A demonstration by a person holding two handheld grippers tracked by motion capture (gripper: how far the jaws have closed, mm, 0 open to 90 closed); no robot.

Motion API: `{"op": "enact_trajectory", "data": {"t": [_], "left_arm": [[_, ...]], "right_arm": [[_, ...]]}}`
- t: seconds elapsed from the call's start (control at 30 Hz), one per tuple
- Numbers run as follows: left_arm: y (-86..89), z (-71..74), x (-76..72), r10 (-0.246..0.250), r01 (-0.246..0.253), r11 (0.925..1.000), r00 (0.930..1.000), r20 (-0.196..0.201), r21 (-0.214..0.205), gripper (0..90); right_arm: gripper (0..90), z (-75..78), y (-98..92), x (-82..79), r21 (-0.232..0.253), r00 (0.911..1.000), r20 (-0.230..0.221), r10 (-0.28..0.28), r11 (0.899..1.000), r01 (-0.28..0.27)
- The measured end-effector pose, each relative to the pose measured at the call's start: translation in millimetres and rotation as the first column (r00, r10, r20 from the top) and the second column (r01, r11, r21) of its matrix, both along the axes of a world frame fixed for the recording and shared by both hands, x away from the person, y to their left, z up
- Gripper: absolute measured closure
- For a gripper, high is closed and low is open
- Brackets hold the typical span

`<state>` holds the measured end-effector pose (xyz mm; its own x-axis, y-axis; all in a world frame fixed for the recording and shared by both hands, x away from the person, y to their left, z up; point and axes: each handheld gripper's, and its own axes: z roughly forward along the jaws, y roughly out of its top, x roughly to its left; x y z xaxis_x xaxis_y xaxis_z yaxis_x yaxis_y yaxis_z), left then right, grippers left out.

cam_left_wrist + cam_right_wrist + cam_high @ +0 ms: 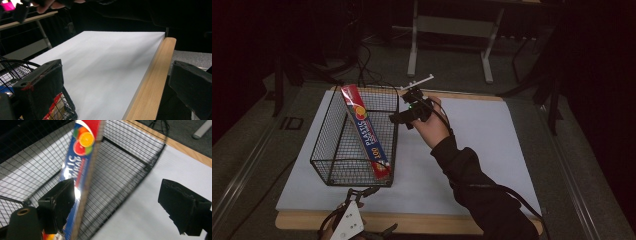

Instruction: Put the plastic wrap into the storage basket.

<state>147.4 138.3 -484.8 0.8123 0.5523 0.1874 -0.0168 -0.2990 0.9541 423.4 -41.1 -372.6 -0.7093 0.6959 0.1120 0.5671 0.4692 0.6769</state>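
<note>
Plastic wrap box (364,131) is sitting inside the wire basket (332,150), propped at a slant so its top end leans on the far rim and its bottom end rests down in the near corner on the right gripper's side. Label faces up, red and blue with fruit printed on it.

Right gripper (399,120) is held up in the air just beside the basket, on the side the box leans toward, close to the rim but not touching it as far as I can see. Its jaws are spread wide with nothing between them. In the right gripper view the box (81,157) runs up past the left-hand jaw, and the basket mesh (120,172) sits beyond both jaws, with the white surface (150,202) under the other jaw. So the box is just off to one side of that gripper, a bit lower, not in the gap.

Left gripper (357,192) is down at the near edge of the surface (472,145), right in front of the basket's near wall. Jaws are apart here too, and empty. In the left gripper view one jaw sits right against the basket corner (65,107), with a bit of the box's red end (53,105) showing through the wire, and the other jaw hangs out past the wooden edge (152,80) of the surface.
</note>
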Motion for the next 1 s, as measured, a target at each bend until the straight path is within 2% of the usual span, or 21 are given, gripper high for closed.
{"op": "enact_trajectory", "data": {"t": [0.2,0.37,0.43,0.5,0.73,1.0], "left_arm": [[-0.8,-0.5,0.7,0.0,0.0,1.0,1.0,-0.002,0.002,0.1],[-1.3,-0.6,0.9,-0.001,0.001,1.0,1.0,0.0,0.008,0.1],[-1.4,-0.7,1.1,0.0,0.0,1.0,1.0,-0.003,0.006,0.1],[-1.5,-0.8,1.0,0.001,-0.001,1.0,1.0,-0.003,0.008,0.1],[-1.7,-1.0,1.1,0.002,-0.002,1.0,1.0,-0.005,0.008,0.1],[-3.1,-1.4,1.0,0.0,0.0,0.9999,1.0,-0.004,0.01,0.1]], "right_arm": [[14.2,-3.6,-27.0,-7.1,0.057,0.9999,-0.003,-0.012,0.998,0.012],[14.2,-7.7,-47.2,-13.5,0.06,1.0,0.004,-0.006,0.998,0.006],[14.2,-10.4,-55.2,-16.7,0.064,0.9998,0.02,-0.007,0.998,0.006],[14.2,-13.9,-62.6,-19.8,0.046,0.999,0.045,-0.008,0.999,0.006],[14.2,-28.6,-87.9,-24.1,0.052,0.9995,0.021,-0.024,0.998,0.023],[14.2,-54.2,-117.4,-33.2,0.071,0.9993,-0.008,-0.037,0.997,0.037]]}}
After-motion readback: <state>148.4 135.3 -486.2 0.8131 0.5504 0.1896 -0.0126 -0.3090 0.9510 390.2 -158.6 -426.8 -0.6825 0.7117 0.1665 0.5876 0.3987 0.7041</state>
